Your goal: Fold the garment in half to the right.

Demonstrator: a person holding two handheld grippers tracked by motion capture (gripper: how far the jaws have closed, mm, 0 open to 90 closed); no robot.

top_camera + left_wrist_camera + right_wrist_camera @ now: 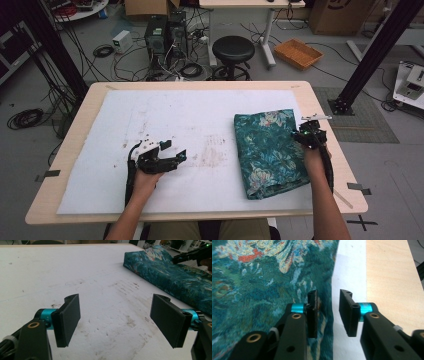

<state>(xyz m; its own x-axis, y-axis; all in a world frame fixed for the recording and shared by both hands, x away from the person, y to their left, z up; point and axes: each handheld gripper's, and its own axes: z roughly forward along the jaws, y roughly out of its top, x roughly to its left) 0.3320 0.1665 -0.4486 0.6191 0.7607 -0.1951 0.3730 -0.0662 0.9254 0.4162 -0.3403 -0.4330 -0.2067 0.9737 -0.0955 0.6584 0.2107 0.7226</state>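
The folded teal floral cloth [269, 151] lies on the white sheet [165, 125] covering the surface [320, 105], at about 3 o'clock from the middle, its long side running from 12 to 6 o'clock.

Your right hand-held gripper [306, 131] sits at the cloth's right edge. In the right gripper view [327, 312] its jaws stand partly apart: one rests on the fabric just inside the edge, the other hangs over the bare sheet, so the edge lies between them but the pads do not yet press on it.

Your left hand-held gripper [172, 152] rests at about 8 o'clock, well apart from the cloth, jaws wide and holding nothing [115, 322].

Expect the cloth to be light, soft and floppy. It will likely sag and unfold if lifted by one layer, so take all layers at the edge or a corner together. The weave looks coarse enough to hold without slipping.
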